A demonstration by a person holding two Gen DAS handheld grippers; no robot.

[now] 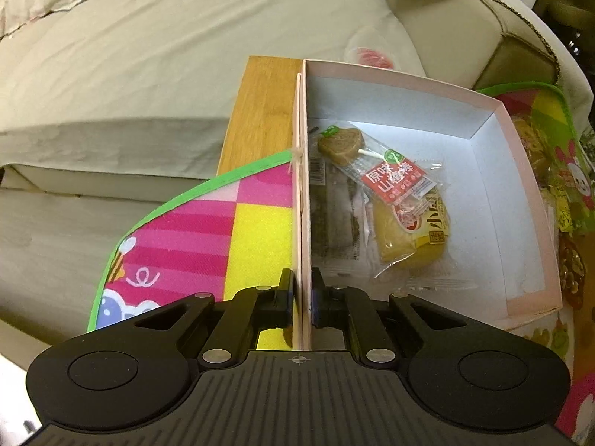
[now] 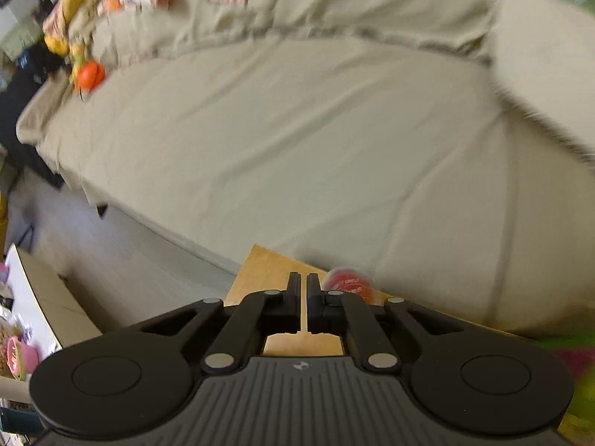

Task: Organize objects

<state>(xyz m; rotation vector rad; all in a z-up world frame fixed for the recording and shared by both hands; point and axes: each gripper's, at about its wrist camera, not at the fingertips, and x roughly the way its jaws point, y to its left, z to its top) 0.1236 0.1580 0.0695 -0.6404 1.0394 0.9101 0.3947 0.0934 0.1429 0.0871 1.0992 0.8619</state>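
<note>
The left gripper (image 1: pixel 302 278) is clamped on the near wall of the pink box (image 1: pixel 520 200). Just beyond its fingers, inside the box, lie a yellow snack packet (image 1: pixel 409 238) and a wrapped lollipop (image 1: pixel 340 143). The right gripper (image 2: pixel 303 282) is closed on nothing above the wooden table (image 2: pixel 267 271); a red jelly cup (image 2: pixel 347 284) sits just right of its fingertips.

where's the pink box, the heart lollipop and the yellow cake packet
pink box (image 1: pixel 483 106): left wrist view, on its far inner wall
heart lollipop (image 1: pixel 340 145): left wrist view, on the brown heart-shaped head
yellow cake packet (image 1: pixel 409 238): left wrist view, on the yellow cake inside the wrapper
</note>
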